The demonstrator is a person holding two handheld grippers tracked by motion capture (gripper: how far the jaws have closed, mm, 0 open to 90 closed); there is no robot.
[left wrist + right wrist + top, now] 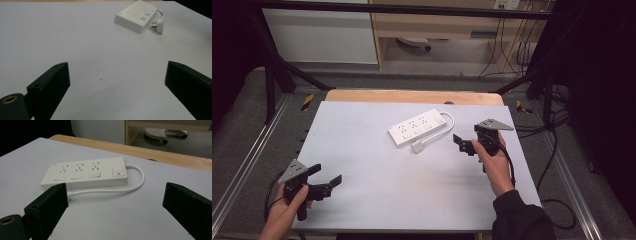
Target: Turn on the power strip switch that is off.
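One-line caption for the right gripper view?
Open right gripper faces a white three-socket power strip with looped white cord.

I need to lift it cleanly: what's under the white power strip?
The power strip lies flat on the white table sheet; its cord loops beside it. Its underside is hidden.

Both hands in, both grippers spread wide, nothing between the jaws.

The left hand (287,207) sits low at the near left corner, gripping the left gripper (329,182) with its jaws wide apart and aimed right and a little forward. Over on the right, the right hand (494,162) reaches further forward, dark sleeve at the forearm, and the right gripper (460,142) points left, jaws parted wide. The two grippers are well apart from each other.
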